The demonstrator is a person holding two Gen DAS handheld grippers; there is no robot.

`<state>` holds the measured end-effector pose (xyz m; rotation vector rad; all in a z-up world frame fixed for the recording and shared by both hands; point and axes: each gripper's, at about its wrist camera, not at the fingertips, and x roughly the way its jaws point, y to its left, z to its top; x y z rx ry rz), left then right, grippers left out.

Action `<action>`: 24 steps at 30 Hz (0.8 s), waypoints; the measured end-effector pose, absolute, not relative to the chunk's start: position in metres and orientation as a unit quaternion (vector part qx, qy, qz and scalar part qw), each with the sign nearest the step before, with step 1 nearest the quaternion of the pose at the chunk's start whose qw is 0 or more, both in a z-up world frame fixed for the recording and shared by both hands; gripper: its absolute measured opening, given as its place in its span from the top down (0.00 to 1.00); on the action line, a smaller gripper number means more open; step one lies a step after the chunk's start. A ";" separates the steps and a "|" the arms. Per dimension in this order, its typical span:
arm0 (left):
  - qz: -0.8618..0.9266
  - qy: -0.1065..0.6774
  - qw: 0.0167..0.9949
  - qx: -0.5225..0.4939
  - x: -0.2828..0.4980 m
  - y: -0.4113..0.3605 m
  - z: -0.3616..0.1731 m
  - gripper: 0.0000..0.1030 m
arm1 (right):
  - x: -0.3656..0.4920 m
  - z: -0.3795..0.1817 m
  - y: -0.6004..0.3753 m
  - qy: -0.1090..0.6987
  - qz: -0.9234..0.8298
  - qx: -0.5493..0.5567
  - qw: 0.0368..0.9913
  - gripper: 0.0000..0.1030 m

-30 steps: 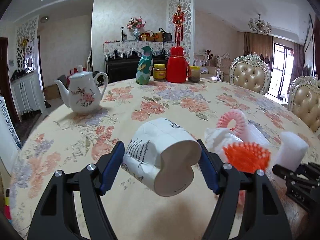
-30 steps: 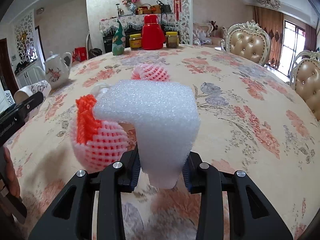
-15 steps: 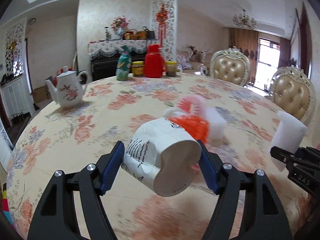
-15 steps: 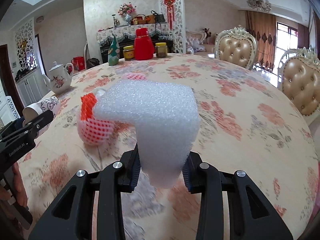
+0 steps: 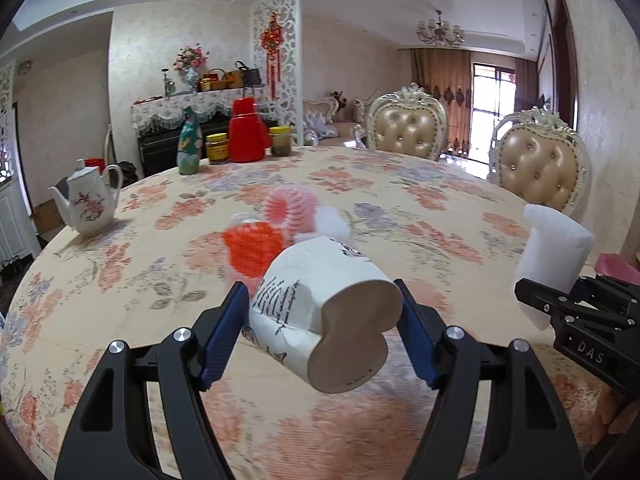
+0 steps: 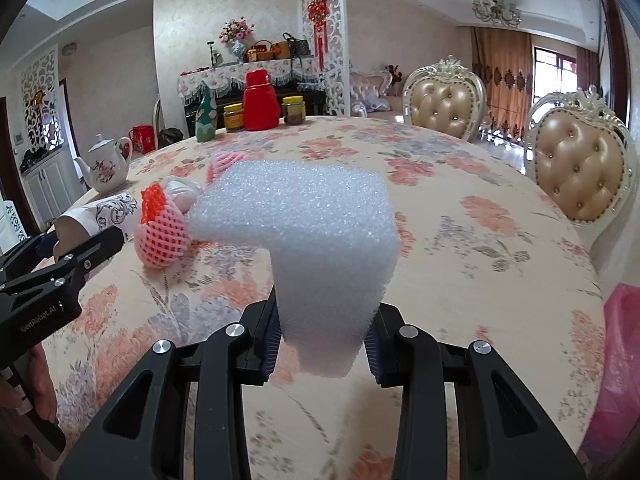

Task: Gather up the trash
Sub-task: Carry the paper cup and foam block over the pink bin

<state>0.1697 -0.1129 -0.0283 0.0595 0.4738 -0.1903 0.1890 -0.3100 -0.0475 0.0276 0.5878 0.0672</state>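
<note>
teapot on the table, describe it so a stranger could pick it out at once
On the round table with the floral cloth, look to the far left edge. The white teapot stands there alone, apart from the cluster of jars beside the red flask. Only it has a curved spout, a handle and painted pink flowers.

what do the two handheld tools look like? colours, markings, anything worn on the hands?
Both are matte black plastic frames with cut-out linkage arms and silver pivot screws. The left tool and right tool have blue pads on their fingers. Side lettering reads "DAS" and "GenRobot.AI". No cables, gloves or sleeves visible.

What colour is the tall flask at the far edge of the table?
Red flask, clearest in the right wrist view.
</note>
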 end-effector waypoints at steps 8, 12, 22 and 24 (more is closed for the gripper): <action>-0.130 0.241 0.961 0.041 0.162 -0.156 -0.032 0.32 | 0.168 -0.050 -0.341 0.286 0.014 0.014 0.958 0.67; -0.151 0.246 0.956 0.047 0.159 -0.181 -0.035 0.32 | 0.158 -0.051 -0.360 0.282 -0.001 0.013 0.959 0.67; -0.198 0.250 0.945 0.072 0.154 -0.240 -0.039 0.32 | 0.133 -0.055 -0.419 0.277 -0.046 0.040 0.959 0.67; -0.211 0.250 0.942 0.076 0.153 -0.255 -0.040 0.32 | 0.126 -0.055 -0.432 0.274 -0.058 0.046 0.959 0.67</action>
